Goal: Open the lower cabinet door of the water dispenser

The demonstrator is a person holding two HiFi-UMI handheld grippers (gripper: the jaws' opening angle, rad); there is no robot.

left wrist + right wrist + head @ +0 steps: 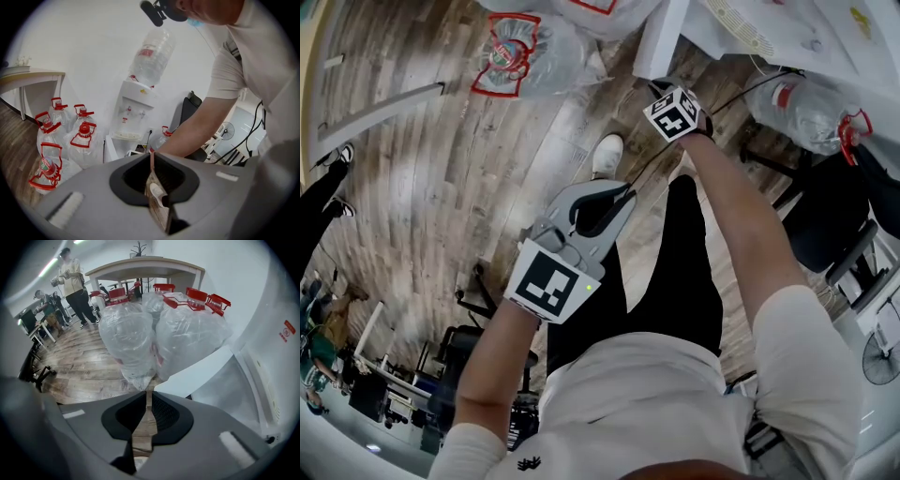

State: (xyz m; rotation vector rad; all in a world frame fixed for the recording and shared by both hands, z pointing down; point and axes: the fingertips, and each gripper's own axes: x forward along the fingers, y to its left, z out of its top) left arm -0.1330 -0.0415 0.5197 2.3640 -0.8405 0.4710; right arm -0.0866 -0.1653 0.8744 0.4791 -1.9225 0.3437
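Note:
The white water dispenser [133, 110] carries an upturned bottle [152, 56]. Its lower cabinet door [201, 371] stands ajar, and the pale inside [229, 390] shows behind it. In the head view the door [661, 37] is a white slab at the top. My right gripper [149, 391] points steeply down with its tips right beside the door's near corner. Its jaws stand together and only floor shows in the slit. My left gripper [581, 216] hangs over my legs, away from the dispenser, shut with nothing in it. The left gripper view shows my right arm [206, 126] reaching to the cabinet.
Several big water bottles with red handles [154, 329] crowd the floor left of the door, also seen as bottles [70, 136]. A wooden table [145, 266] stands behind them. A dark chair [834, 216] and a fan [881, 361] are on the right. People [72, 277] stand farther off.

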